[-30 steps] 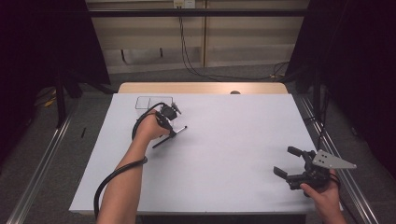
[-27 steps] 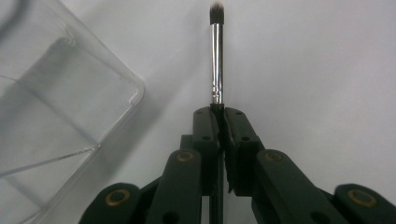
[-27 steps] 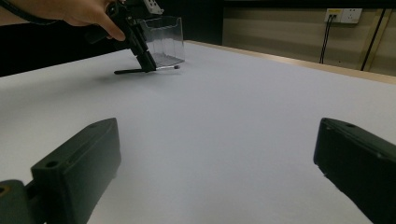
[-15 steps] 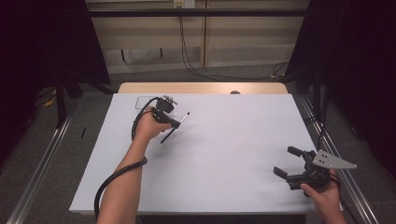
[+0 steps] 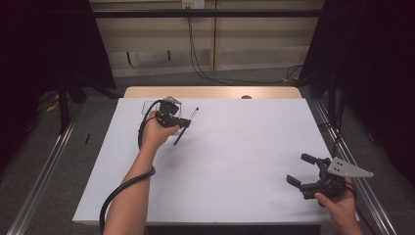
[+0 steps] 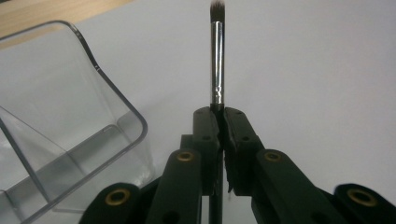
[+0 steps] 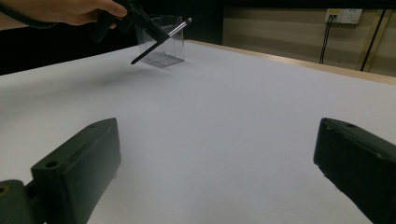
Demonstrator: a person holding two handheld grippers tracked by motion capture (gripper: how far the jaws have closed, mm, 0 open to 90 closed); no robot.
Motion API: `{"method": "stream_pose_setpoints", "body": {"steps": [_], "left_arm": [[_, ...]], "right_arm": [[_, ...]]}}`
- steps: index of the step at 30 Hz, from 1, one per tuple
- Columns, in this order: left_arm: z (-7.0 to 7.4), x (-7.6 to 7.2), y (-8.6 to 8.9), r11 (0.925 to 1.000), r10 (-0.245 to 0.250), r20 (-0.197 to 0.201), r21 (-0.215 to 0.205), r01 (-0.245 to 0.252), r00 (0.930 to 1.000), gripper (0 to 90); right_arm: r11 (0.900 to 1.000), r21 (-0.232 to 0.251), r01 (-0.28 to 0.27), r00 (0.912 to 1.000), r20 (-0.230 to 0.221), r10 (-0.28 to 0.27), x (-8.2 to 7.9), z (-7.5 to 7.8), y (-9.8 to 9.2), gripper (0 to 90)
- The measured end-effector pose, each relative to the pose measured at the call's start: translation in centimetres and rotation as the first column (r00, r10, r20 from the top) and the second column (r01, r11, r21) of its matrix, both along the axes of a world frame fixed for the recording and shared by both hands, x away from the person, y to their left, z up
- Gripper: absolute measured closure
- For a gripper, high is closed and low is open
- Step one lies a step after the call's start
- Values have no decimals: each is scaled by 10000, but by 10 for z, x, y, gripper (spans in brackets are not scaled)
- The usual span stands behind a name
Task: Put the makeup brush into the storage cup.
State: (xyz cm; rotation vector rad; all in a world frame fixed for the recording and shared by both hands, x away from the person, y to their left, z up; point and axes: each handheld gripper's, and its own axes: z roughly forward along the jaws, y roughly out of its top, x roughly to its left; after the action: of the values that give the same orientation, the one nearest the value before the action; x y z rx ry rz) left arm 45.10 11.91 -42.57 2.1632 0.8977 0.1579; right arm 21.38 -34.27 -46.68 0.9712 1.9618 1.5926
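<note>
White sheet over a wooden table (image 5: 210, 92), dark curtains either side, cables down the far wall. My left gripper (image 6: 219, 126) is clamped tight on a brush (image 6: 217, 60): jaws closed on the dark handle just below the metal ferrule, bristle tip pointing away from me. In the high view the brush (image 5: 185, 126) hangs above the sheet at the far left, tilted, tip up and toward the far side, tail end low. A clear box (image 6: 70, 135) stands just beside it on the left, at the far left corner of the sheet; likely where the brush goes. Judgement: the brush is light, thin and stiff, with a smooth round handle that may twist or slide between flat pads; the present hold near the ferrule looks sound, bristles best left untouched. The box looks light, hard plastic, easy to knock. My right gripper (image 5: 309, 170) rests near right on the sheet, jaws wide apart, holding nothing. Hard to make out: the brush's tail behind my jaws, the box's near wall cut off, its inner divider faint through glare.
</note>
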Motion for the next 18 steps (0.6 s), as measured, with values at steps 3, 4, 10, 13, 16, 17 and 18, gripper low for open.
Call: {"method": "stream_pose_setpoints", "body": {"steps": [3,4,10,13,16,17,18], "left_arm": [[0,-2,-1,9991,225,155,-373,-219,9996,842],[1,-2,0,9991,184,241,-389,-174,9995,842],[0,-5,0,9921,623,645,-1128,-547,9960,842],[0,-6,-1,9896,642,827,-1336,-528,9945,842],[0,-7,-2,9859,732,986,-1574,-571,9924,842],[0,-8,-2,9827,819,1002,-1739,-636,9916,842],[0,-8,-2,9827,819,1002,-1739,-636,9916,842]], "right_arm": [[10000,8,-14,10000,12,14,0,0,0,3],[10000,-1,-18,10000,23,18,0,0,0,3],[10000,-2,-12,10000,24,12,0,0,0,3],[10000,2,-6,10000,34,6,0,0,0,3],[10000,7,0,10000,26,0,0,0,0,3],[10000,7,2,10000,35,-2,0,0,0,3],[10000,7,-5,10000,33,5,0,0,0,3]]}}
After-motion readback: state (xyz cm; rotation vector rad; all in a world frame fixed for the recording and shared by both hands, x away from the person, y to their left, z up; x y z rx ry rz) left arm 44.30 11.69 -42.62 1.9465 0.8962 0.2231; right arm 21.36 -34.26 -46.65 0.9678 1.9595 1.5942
